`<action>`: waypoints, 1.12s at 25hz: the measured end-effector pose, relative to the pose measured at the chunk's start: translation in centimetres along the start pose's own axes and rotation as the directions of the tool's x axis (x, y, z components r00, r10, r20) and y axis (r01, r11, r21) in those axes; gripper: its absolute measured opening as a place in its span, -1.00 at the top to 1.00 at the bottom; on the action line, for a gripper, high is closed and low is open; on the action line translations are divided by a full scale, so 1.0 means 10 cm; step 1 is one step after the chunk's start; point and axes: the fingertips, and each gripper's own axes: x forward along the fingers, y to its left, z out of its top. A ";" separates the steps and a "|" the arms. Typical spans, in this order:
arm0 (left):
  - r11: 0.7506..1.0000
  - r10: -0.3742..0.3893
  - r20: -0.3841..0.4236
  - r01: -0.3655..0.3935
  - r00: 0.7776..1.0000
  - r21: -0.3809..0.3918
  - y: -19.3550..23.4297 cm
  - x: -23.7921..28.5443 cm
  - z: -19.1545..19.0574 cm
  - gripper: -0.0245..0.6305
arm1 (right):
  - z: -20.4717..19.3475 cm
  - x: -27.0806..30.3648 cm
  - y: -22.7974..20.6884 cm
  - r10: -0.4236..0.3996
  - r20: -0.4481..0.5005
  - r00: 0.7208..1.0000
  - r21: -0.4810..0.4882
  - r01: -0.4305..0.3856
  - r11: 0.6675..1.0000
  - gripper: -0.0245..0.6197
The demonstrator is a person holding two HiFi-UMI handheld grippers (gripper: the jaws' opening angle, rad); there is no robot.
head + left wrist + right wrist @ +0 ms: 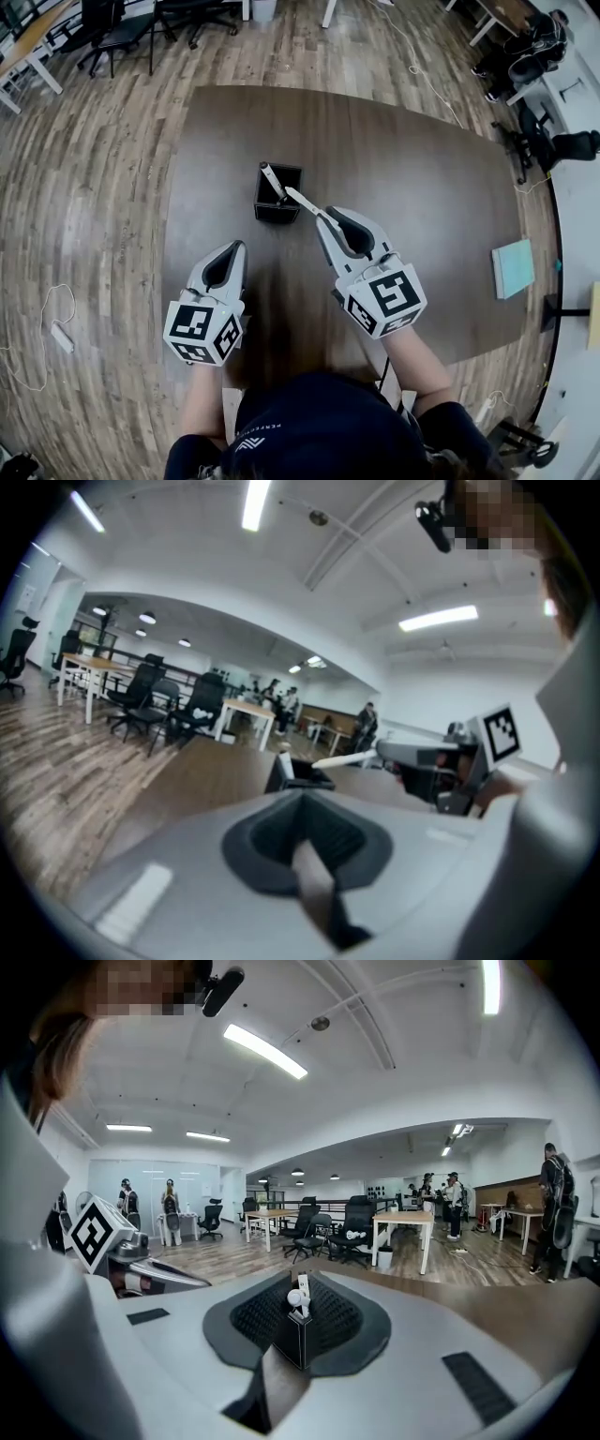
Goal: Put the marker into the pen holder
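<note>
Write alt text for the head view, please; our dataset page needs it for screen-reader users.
Seen from above, the right gripper holds a white marker, its tip at the rim of a black pen holder on a dark table. A second marker stands inside; the left gripper hangs empty nearby.

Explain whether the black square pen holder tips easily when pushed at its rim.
Probably yes: the black square pen holder seems taller than wide, stands free on the brown wooden table and holds only one white marker, so it is likely light. It looks rigid, so it would likely slide or topple rather than bend.
</note>
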 end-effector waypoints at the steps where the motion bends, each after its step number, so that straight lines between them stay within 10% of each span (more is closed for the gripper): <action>1: 1.000 -0.003 -0.004 0.003 1.000 -0.003 0.02 0.02 -0.01 0.91 | -0.02 0.05 -0.01 -0.008 -0.009 1.000 -0.005 0.008 1.000 0.75; 28: 0.996 -0.065 -0.019 0.064 0.998 -0.062 0.18 0.25 -0.12 0.91 | -0.28 0.53 0.02 -0.061 -0.080 0.995 -0.011 0.060 0.998 0.50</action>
